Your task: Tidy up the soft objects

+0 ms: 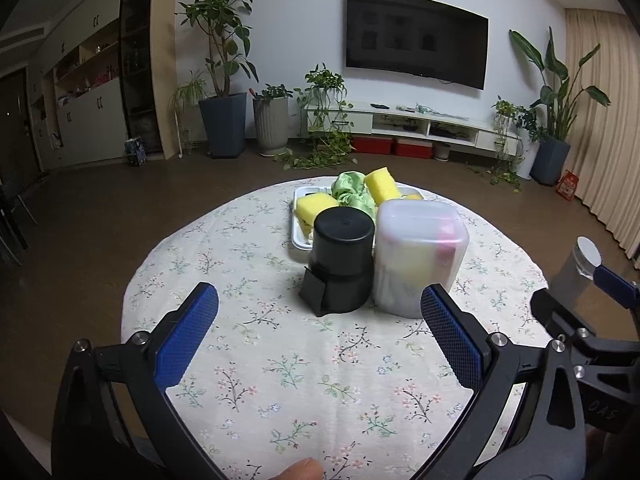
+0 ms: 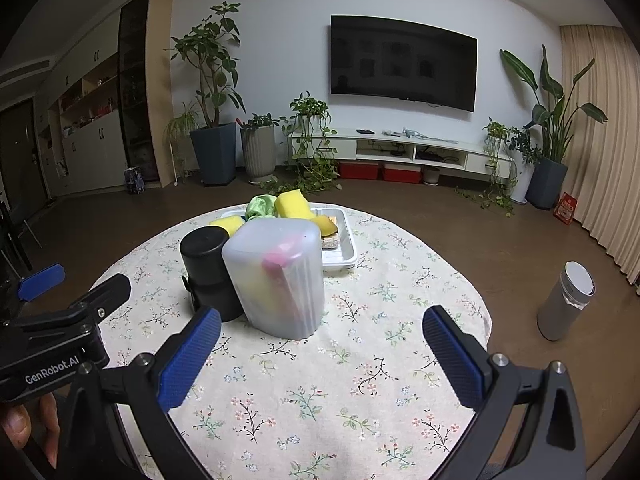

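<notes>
Squishy yellow sponges (image 1: 316,203) in a white tray (image 2: 341,254), well past both tongs, left (image 1: 320,332) and right (image 2: 322,340), spread wide, holding nothing

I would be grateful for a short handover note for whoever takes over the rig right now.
Left gripper: open, empty, above the table. Right gripper: open, empty, alongside.
Translucent container: stands beside the black canister, with yellow and pink items showing inside.
White tray behind them: holds yellow sponges and a green cloth.
Done: some items seem to be stowed.
Left: probably the tray's sponges and cloth.
</notes>
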A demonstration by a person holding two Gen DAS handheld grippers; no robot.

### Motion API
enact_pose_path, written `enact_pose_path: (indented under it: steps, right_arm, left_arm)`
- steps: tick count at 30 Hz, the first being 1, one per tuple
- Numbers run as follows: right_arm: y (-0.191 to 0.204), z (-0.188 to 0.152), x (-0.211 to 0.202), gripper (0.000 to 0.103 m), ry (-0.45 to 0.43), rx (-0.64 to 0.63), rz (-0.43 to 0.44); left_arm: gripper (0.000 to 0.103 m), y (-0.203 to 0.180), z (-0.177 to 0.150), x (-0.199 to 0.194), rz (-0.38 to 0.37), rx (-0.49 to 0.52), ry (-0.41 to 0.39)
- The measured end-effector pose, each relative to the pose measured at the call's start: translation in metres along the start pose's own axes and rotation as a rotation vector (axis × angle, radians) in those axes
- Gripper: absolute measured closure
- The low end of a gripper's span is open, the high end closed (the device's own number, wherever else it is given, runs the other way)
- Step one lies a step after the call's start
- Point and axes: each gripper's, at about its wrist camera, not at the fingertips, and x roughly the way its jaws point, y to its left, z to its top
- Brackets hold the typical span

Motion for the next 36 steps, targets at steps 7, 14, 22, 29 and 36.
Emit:
enact_pose_path:
  steps: [7, 14, 22, 29, 36]
  right_arm:
    - [0.001, -0.001, 0.003, 0.000, 0.015, 0.007, -0.006]
    - [0.001, -0.002, 0.008, 0.000, 0.034, 0.009, -0.014]
    - [0.002, -0.003, 0.010, 0.000, 0.042, 0.010, -0.025]
    - [0.001, -0.003, 0.010, 0.000, 0.041, 0.010, -0.029]
    - [0.001, -0.004, 0.010, 0.000, 0.041, 0.011, -0.030]
  left_arm:
    - [0.000, 0.000, -0.001, 0.001, -0.017, -0.019, 0.000]
    - [0.000, 0.001, -0.002, 0.005, -0.010, -0.027, 0.013]
    - [0.000, 0.002, -0.005, 0.009, 0.028, -0.014, 0.011]
    - [0.000, 0.009, -0.005, 0.013, 0.001, -0.060, 0.031]
    - [0.000, 0.012, -0.004, 0.014, 0.021, -0.061, 0.029]
